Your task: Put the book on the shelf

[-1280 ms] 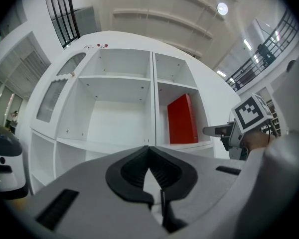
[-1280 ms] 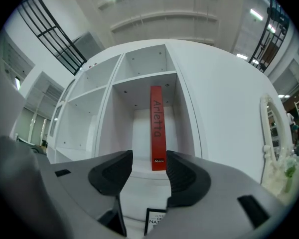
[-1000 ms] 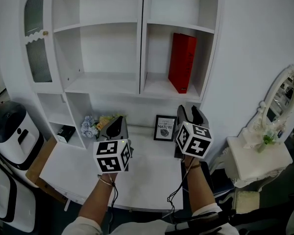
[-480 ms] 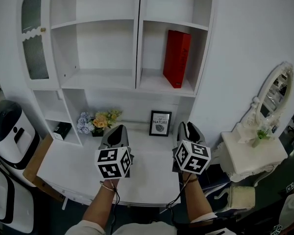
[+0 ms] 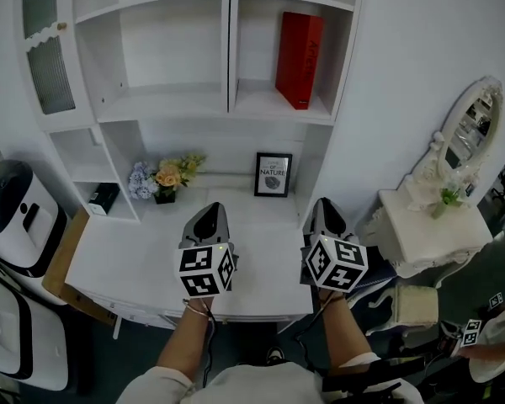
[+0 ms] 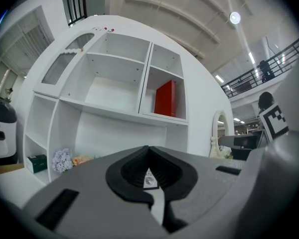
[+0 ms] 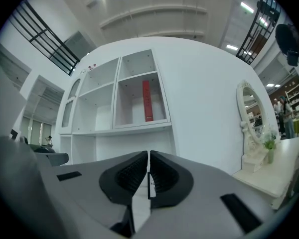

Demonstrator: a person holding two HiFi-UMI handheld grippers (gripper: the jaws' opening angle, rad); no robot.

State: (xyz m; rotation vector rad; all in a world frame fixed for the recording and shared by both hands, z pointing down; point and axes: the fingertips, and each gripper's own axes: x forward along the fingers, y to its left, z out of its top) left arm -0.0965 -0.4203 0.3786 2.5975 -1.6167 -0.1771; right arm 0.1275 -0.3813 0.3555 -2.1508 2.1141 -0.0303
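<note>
Head view: the red book (image 5: pixel 299 59) is already standing upright in the upper right compartment of the shelf (image 5: pixel 261 108), spine facing you and long axis vertical. Both claws sit low over the white surface (image 5: pixel 143 251), well apart from it. So the book is up and ahead of you, off to the right, and the right claw (image 5: pixel 324 209) is nearer to it than the left claw (image 5: pixel 209 215).

Left gripper view: jaws are together w/ nothing in them. The book (image 6: pixel 165 98) shows up high and a bit right of center.

Right gripper view: jaws have just been closing and are basically together now, w/ nothing between them. The book (image 7: pixel 147 100) is almost dead ahead, just higher up.

IMO the task looks done, and if the book needs a nudge, go w/ the right claw.
</note>
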